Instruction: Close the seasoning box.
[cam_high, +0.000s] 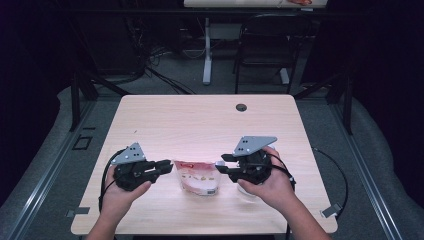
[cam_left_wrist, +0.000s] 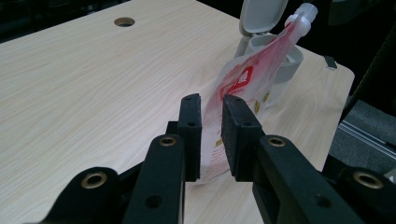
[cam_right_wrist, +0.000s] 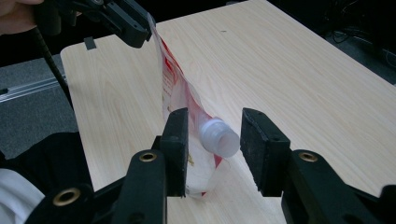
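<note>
Pouch (cam_high: 198, 178): translucent white film, printed red along the top edge, with a red-outlined label panel and small yellowish marks lower down. Its spout cap (cam_right_wrist: 218, 137) was plain white.

Left tongs (cam_left_wrist: 211, 135): matte black, with brass-coloured rivets in the arms. Right tongs (cam_right_wrist: 214, 149): the same black, same brass rivets. A pale grey plate with dark holes sat on each.

Flip-lid container (cam_left_wrist: 275, 51): light grey all over.

Tabletop (cam_high: 200, 120): pale blond wood with fine straight grain and a dark round hole near the far edge.

Floor (cam_high: 50, 165): grey carpet. Chair (cam_high: 267, 45) beyond: black.
</note>
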